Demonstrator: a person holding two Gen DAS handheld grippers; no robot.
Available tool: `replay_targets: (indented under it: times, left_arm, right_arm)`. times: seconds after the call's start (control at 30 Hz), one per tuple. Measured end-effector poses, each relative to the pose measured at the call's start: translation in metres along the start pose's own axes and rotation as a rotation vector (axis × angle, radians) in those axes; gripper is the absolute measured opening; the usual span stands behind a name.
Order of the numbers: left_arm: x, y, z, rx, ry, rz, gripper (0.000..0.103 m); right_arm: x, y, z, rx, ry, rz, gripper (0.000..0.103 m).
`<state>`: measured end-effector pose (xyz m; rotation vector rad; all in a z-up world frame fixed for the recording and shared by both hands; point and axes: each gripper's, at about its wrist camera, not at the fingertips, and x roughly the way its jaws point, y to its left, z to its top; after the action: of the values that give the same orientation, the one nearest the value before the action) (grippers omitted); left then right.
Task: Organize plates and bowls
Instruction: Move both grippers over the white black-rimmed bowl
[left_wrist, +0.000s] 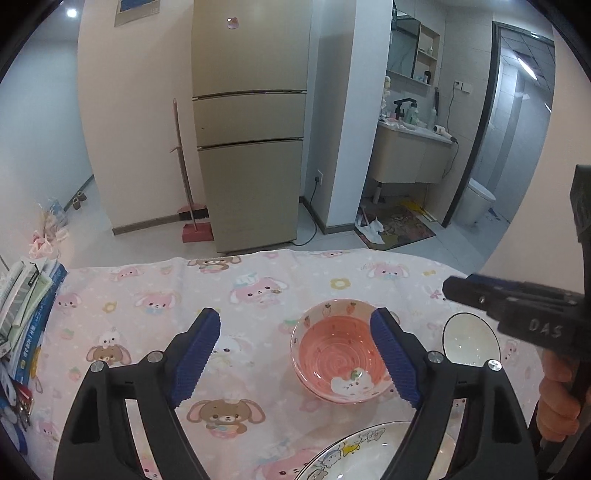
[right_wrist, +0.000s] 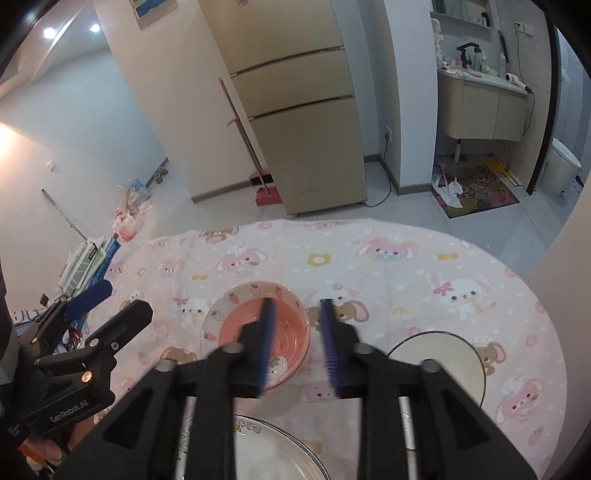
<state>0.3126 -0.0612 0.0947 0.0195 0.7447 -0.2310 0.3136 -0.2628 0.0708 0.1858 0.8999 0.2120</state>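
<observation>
The left gripper (left_wrist: 295, 354) is hanging above the table with its blue-padded jaws spread wide and nothing between them; only the patterned cloth is showing through the gap. Its right finger (left_wrist: 393, 360) is overlapping the near rim of the pink strawberry bowl (left_wrist: 332, 354) in the left wrist view, though whether it is touching the bowl cannot be told.

The right gripper (right_wrist: 297, 345) is holding its jaws partly apart, pinching nothing. Its left finger (right_wrist: 264, 343) is lying across the pink bowl's interior in its own view, and its right finger (right_wrist: 329, 347) is sitting over the cloth just beside that bowl. Both fingers are showing motion blur. A hand (left_wrist: 557, 398) is gripping the right tool's handle at the right edge of the left wrist view.

The pink strawberry bowl is standing upright near the middle of the table, empty. A white dark-rimmed bowl (right_wrist: 439, 363) is standing to its right, apart from it. A cartoon-printed plate (right_wrist: 266, 454) is lying at the near edge, partly hidden behind the gripper bodies.

The pink bunny-print tablecloth (right_wrist: 388, 243) is covering the whole table. A stack of books (left_wrist: 26, 306) is leaning at the table's left edge. Beyond, a beige refrigerator (left_wrist: 251, 122) is standing against the wall with a broom and red dustpan (left_wrist: 194, 218) beside it.
</observation>
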Motion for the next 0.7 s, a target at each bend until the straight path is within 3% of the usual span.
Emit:
replay_targets:
  times: [0.03, 0.17, 0.23, 0.37, 0.43, 0.5, 0.6, 0.7]
  left_arm:
    - [-0.002, 0.0, 0.0, 0.0, -0.007, 0.005, 0.086]
    - [-0.017, -0.003, 0.002, 0.017, -0.07, 0.056, 0.086]
    - [-0.025, -0.004, 0.002, 0.013, -0.101, 0.057, 0.086]
    - [-0.046, -0.007, -0.001, 0.028, -0.23, 0.024, 0.086]
    - [-0.046, -0.007, 0.0, 0.047, -0.209, 0.0, 0.086]
    - [-0.046, -0.004, 0.001, 0.027, -0.19, -0.074, 0.086]
    - [-0.049, -0.001, 0.001, -0.02, -0.205, -0.042, 0.086]
    - [-0.06, -0.009, 0.001, 0.024, -0.24, 0.012, 0.086]
  right_arm:
    - [-0.004, -0.001, 0.001, 0.003, -0.016, 0.005, 0.051]
    - [-0.016, -0.005, 0.004, 0.002, -0.066, -0.025, 0.055]
    - [-0.021, -0.007, 0.005, 0.005, -0.082, -0.028, 0.065]
    - [-0.03, -0.009, 0.007, -0.007, -0.125, -0.067, 0.073]
    - [-0.034, -0.007, 0.008, -0.04, -0.135, -0.099, 0.076]
    - [-0.037, -0.005, 0.009, -0.062, -0.146, -0.12, 0.076]
    - [-0.041, -0.005, 0.01, -0.06, -0.149, -0.103, 0.076]
    - [-0.046, -0.004, 0.009, -0.077, -0.166, -0.119, 0.076]
